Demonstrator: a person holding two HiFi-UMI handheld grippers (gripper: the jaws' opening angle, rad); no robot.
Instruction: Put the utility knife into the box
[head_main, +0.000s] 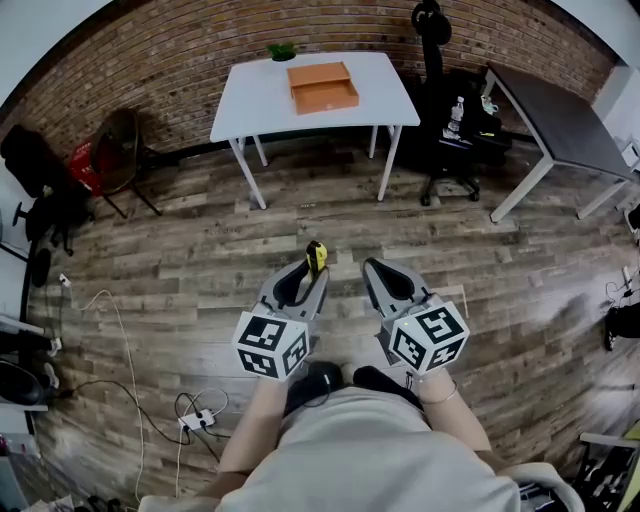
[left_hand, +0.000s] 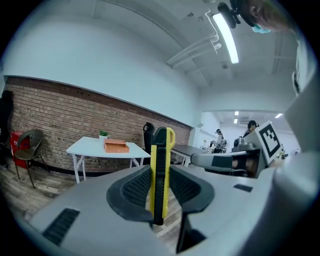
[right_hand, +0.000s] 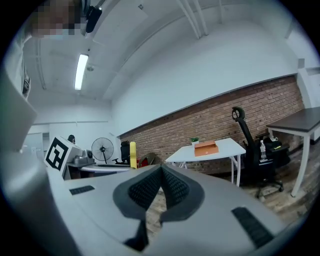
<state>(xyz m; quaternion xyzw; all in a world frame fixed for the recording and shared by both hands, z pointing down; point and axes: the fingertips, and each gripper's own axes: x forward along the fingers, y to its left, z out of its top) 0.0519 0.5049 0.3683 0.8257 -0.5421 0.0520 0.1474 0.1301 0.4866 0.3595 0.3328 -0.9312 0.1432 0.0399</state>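
A yellow and black utility knife (left_hand: 161, 175) stands upright between the ribbed pads of my left gripper (left_hand: 161, 192), which is shut on it. From the head view the knife (head_main: 316, 256) sticks up from the left gripper (head_main: 305, 285), held low in front of the person. My right gripper (head_main: 385, 282) hangs beside it with nothing in it; in its own view the right gripper (right_hand: 161, 186) has its pads pressed together. The orange box (head_main: 322, 87) lies on a white table (head_main: 260, 100) by the brick wall, well ahead of both grippers. It also shows as box (left_hand: 116, 146) and box (right_hand: 206, 148).
A small green plant (head_main: 281, 50) stands behind the box on the table. A black office chair (head_main: 445, 110) and a dark table (head_main: 570, 125) stand to the right. A folding chair (head_main: 118, 150) is at the left, and cables (head_main: 195, 415) lie on the wooden floor.
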